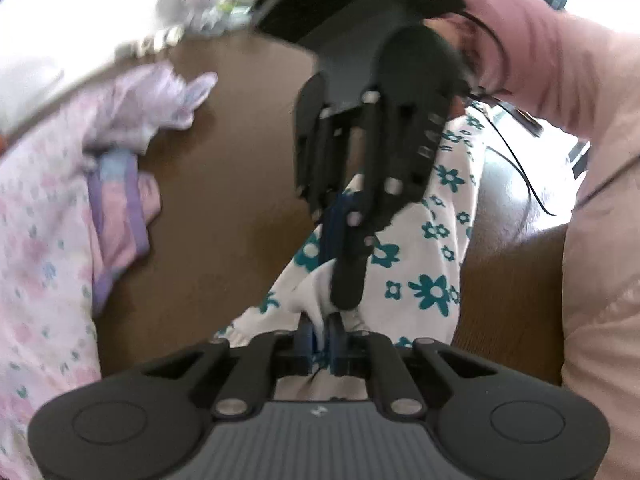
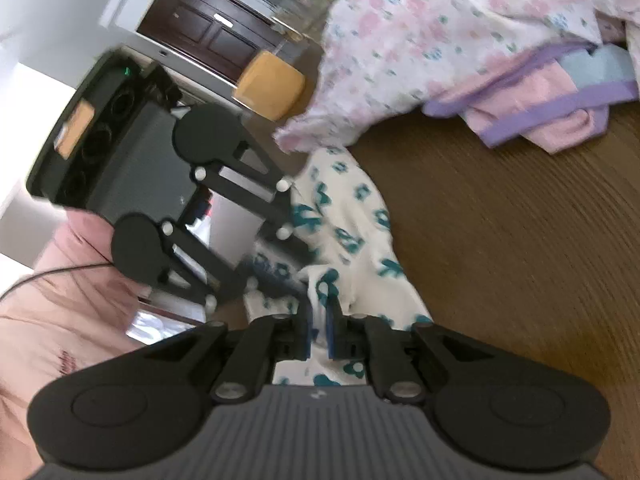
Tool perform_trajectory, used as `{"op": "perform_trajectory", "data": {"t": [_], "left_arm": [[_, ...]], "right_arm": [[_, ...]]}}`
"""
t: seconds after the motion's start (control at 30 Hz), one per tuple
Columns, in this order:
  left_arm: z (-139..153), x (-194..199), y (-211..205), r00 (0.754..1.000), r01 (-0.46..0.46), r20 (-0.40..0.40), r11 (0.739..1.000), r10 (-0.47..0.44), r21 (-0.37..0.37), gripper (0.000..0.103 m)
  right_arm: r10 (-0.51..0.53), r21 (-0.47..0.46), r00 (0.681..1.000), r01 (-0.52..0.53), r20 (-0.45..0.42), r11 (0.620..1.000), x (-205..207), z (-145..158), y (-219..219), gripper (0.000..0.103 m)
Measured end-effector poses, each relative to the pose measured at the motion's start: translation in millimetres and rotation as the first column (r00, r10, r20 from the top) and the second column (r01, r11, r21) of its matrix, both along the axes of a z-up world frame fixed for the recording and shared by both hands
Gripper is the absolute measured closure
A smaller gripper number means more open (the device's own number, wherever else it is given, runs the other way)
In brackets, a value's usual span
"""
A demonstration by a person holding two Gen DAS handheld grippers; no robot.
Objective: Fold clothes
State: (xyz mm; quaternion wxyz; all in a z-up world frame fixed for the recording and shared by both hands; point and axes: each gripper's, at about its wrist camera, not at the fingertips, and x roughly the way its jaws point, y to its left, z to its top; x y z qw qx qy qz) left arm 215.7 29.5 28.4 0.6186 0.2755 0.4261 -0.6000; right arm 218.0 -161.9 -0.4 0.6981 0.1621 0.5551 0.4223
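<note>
While the white cloth with teal flowers point(image 1: 424, 240) hangs over the brown table point(image 1: 224, 208), the left gripper point(image 1: 320, 330) and the right gripper point(image 2: 319, 322) each pinch its edge. It looks picked up for folding. Next, lay it flat, away from the pink clothes point(image 2: 460, 40).

Garment point(image 2: 360, 216) on table point(image 2: 520, 260), clothes pile point(image 2: 440, 40) behind.
</note>
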Motion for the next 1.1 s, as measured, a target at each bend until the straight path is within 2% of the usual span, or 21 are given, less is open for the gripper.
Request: {"op": "perform_trajectory", "data": {"t": [0.03, 0.1, 0.13, 0.2, 0.27, 0.3, 0.37, 0.43, 0.47, 0.5, 0.53, 0.57, 0.6, 0.67, 0.73, 0.83, 0.9, 0.93, 0.97, 1.0, 1.1], "left_arm": [[0, 3, 1, 1.000, -0.015, -0.021, 1.000, 0.015, 0.006, 0.099], [1, 6, 4, 0.998, -0.034, -0.061, 0.999, 0.034, 0.009, 0.099], [1, 8, 4, 0.996, -0.044, -0.073, 0.999, 0.045, 0.018, 0.099], [0, 12, 3, 0.993, -0.070, -0.095, 0.997, 0.073, 0.041, 0.099], [-1, 16, 0, 0.989, -0.099, -0.106, 0.993, 0.106, 0.067, 0.098], [-1, 17, -2, 0.987, -0.112, -0.103, 0.991, 0.119, 0.076, 0.098], [1, 15, -5, 0.987, -0.124, -0.090, 0.988, 0.132, 0.088, 0.097], [5, 10, -5, 0.988, -0.135, -0.061, 0.987, 0.141, 0.091, 0.092], [8, 6, -4, 0.989, -0.138, -0.039, 0.987, 0.142, 0.085, 0.087], [12, 2, 0, 0.989, -0.143, -0.010, 0.987, 0.144, 0.072, 0.083], [17, -2, 6, 0.988, -0.151, 0.020, 0.987, 0.150, 0.056, 0.071], [22, -5, 12, 0.987, -0.158, 0.049, 0.987, 0.156, 0.037, 0.062], [26, -7, 21, 0.983, -0.169, 0.070, 0.986, 0.167, 0.016, 0.059], [30, -7, 36, 0.974, -0.205, 0.094, 0.979, 0.206, -0.015, 0.058], [26, -3, 45, 0.964, -0.247, 0.098, 0.969, 0.247, -0.011, 0.058], [16, 5, 51, 0.959, -0.274, 0.082, 0.962, 0.273, 0.004, 0.058], [10, 9, 52, 0.961, -0.272, 0.049, 0.962, 0.271, -0.001, 0.060], [8, 10, 52, 0.962, -0.271, 0.033, 0.963, 0.271, -0.007, 0.071], [7, 10, 53, 0.963, -0.271, 0.014, 0.963, 0.271, -0.014, 0.092], [8, 9, 54, 0.963, -0.270, -0.007, 0.963, 0.270, -0.020, 0.097], [17, -2, 61, 0.970, -0.241, -0.021, 0.970, 0.240, -0.041, 0.097]], "right_arm": [[0.006, -0.036, 1.000, -0.006, 0.023, 0.999, -3, 2, 2, 0.089], [0.035, -0.132, 0.990, -0.017, 0.137, 0.991, -11, 16, 11, 0.074], [0.063, -0.184, 0.975, -0.023, 0.214, 0.983, -18, 28, 16, 0.066], [0.167, -0.297, 0.910, -0.051, 0.380, 0.954, -42, 49, 35, 0.063], [0.298, -0.433, 0.797, -0.052, 0.525, 0.900, -68, 61, 60, 0.063], [0.353, -0.481, 0.753, -0.056, 0.555, 0.875, -76, 63, 69, 0.063], [0.447, -0.553, 0.697, -0.087, 0.561, 0.829, -83, 60, 88, 0.063], [0.524, -0.622, 0.663, -0.112, 0.535, 0.775, -84, 50, 99, 0.064], [0.547, -0.639, 0.660, -0.130, 0.515, 0.758, -81, 44, 102, 0.066], [0.551, -0.638, 0.670, -0.147, 0.498, 0.756, -77, 40, 103, 0.074], [0.553, -0.617, 0.685, -0.189, 0.475, 0.764, -74, 37, 100, 0.088], [0.535, -0.591, 0.713, -0.209, 0.453, 0.779, -68, 35, 96, 0.090], [0.507, -0.564, 0.743, -0.213, 0.437, 0.798, -61, 33, 91, 0.090], [0.430, -0.494, 0.806, -0.202, 0.407, 0.846, -46, 30, 81, 0.092], [0.342, -0.404, 0.868, -0.186, 0.360, 0.896, -32, 28, 68, 0.094], [0.252, -0.297, 0.919, -0.160, 0.302, 0.941, -21, 26, 53, 0.094], [0.217, -0.252, 0.935, -0.146, 0.282, 0.957, -21, 27, 45, 0.094], [0.202, -0.230, 0.941, -0.140, 0.273, 0.963, -23, 27, 43, 0.094], [0.187, -0.205, 0.947, -0.135, 0.262, 0.970, -22, 27, 40, 0.094], [0.173, -0.178, 0.953, -0.130, 0.250, 0.975, -21, 26, 38, 0.094], [0.124, -0.046, 0.973, -0.118, 0.196, 0.992, -18, 24, 25, 0.094]]}}
